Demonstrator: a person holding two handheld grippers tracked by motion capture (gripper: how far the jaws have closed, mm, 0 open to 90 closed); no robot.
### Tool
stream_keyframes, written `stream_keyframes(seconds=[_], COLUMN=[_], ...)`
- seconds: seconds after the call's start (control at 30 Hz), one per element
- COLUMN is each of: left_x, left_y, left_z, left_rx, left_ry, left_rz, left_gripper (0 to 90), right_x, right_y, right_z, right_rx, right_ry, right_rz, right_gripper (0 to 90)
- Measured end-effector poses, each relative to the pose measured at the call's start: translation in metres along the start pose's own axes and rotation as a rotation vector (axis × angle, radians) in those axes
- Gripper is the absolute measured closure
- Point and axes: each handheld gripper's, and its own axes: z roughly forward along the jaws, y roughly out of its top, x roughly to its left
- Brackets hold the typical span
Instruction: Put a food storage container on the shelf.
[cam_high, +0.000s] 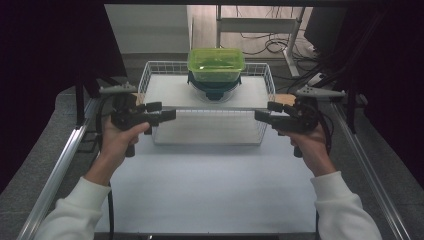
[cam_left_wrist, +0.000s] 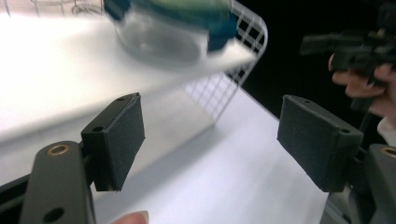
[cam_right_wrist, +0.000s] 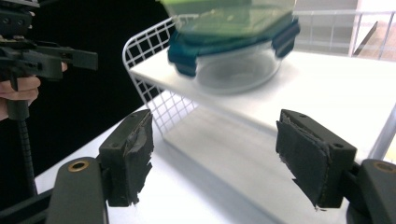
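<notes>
Green container (cam_high: 216, 64) hides the lidded glass bowl (cam_high: 215, 92) beneath.

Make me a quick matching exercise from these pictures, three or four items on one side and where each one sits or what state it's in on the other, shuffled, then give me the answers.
1. green container
2. glass bowl
3. left gripper
4. wire rack

A. on the white table
B. topmost on the stack
C. open, empty
D. under a teal lid

Pairs: 1-B, 2-D, 3-C, 4-A
</notes>
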Motion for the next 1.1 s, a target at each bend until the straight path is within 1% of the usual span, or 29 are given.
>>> stream_keyframes(seconds=[0.13, 0.23, 0.3, 0.37, 0.4, 0.47, 0.53, 0.57, 0.63, 0.67, 0.73, 0.93, 1.1], left_x=[-0.006, -0.008, -0.008, -0.006, -0.005, -0.003, -0.002, -0.001, 0.0, 0.001, 0.002, 0.0, 0.005], left_y=[-0.029, -0.05, -0.064, -0.077, -0.083, -0.092, -0.1, -0.103, -0.109, -0.111, -0.114, -0.115, -0.117], left_z=[0.001, 0.004, 0.007, 0.01, 0.012, 0.017, 0.021, 0.022, 0.025, 0.026, 0.028, 0.03, 0.033], left_rx=[0.034, 0.068, 0.087, 0.102, 0.11, 0.134, 0.164, 0.169, 0.182, 0.19, 0.198, 0.201, 0.211], left_ry=[0.018, 0.017, 0.032, 0.038, 0.036, 0.04, 0.052, 0.057, 0.053, 0.057, 0.067, 0.064, 0.059], left_rz=[0.022, 0.037, 0.046, 0.045, 0.035, 0.03, 0.032, 0.033, 0.026, 0.024, 0.024, 0.029, 0.027], left_gripper=[22.7, 22.9, 23.3, 23.5, 23.6, 23.9, 23.9, 23.9, 24.2, 24.3, 24.4, 24.4, 23.9], right_x=[0.007, 0.011, 0.012, 0.012, 0.012, 0.009, 0.005, 0.002, -0.001, -0.002, -0.002, 0.001, -0.001], right_y=[-0.023, -0.044, -0.058, -0.073, -0.08, -0.094, -0.106, -0.114, -0.122, -0.126, -0.129, -0.128, -0.132], right_z=[-0.008, -0.014, -0.017, -0.019, -0.02, -0.021, -0.021, -0.02, -0.018, -0.017, -0.016, -0.016, -0.017], right_rx=[0.001, 0.022, 0.04, 0.064, 0.077, 0.101, 0.114, 0.126, 0.144, 0.16, 0.171, 0.158, 0.149], right_ry=[-0.009, -0.013, -0.016, -0.026, -0.034, -0.048, -0.049, -0.05, -0.049, -0.051, -0.055, -0.053, -0.057], right_rz=[-0.019, -0.029, -0.029, -0.023, -0.025, -0.018, 0.011, 0.03, 0.048, 0.05, 0.051, 0.045, 0.048], right_gripper=[26.9, 26.9, 26.9, 26.9, 26.9, 26.9, 26.9, 26.9, 26.9, 26.9, 26.9, 26.9, 25.3])
